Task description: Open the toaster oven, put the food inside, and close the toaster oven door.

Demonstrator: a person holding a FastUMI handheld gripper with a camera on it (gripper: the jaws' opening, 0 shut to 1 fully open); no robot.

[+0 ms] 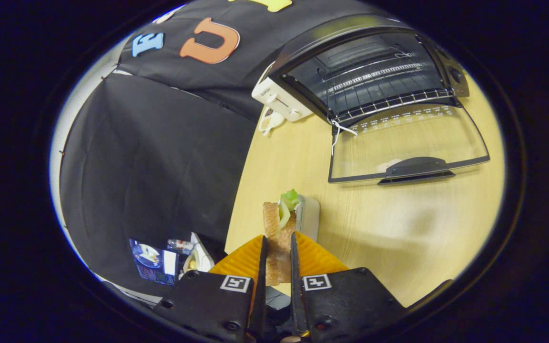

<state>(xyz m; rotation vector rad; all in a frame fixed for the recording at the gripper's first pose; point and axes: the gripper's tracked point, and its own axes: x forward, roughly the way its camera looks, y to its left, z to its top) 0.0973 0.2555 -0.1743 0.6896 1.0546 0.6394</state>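
My gripper (279, 240) is shut on a sandwich (279, 228) of toasted bread with green lettuce sticking out at its far end; both orange fingers (243, 259) press on its sides. The sandwich hangs above the wooden table (398, 224), just over a small white plate (309, 216) beyond the fingertips. Farther ahead stands the toaster oven (365, 71), white-sided with a black front. Its glass door (408, 143) is folded down flat toward me, handle (415, 169) at the near edge. The wire rack (384, 102) inside is bare.
Black cloth walls the booth to the left of the table's curved edge. A small pale object (269, 121) lies on the table beside the oven's left side. Down past the table edge sit a screen (153, 259) and some clutter.
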